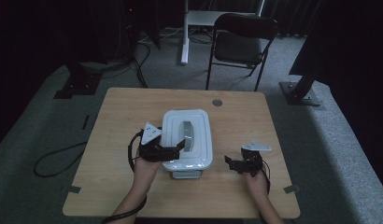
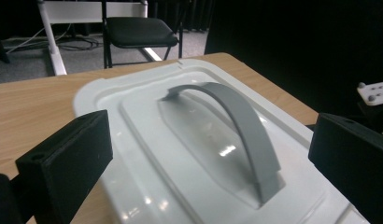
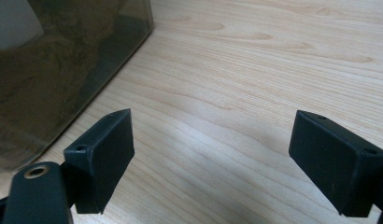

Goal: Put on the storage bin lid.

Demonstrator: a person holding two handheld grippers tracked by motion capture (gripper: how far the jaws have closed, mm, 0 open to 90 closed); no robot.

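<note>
While the left gripper hangs over the near left edge of the white lid, its jaws stand wide apart with nothing between them but air (the grey handle arches just ahead of them). That lid sits on a clear-walled box at the middle of the counter. To the box's right, the right gripper rests low over bare wood, jaws spread wide, holding nothing.

I see 1 white lidded box sitting upright near the table's middle, lid closed, its grey arched handle running along the lid's centre.
</note>
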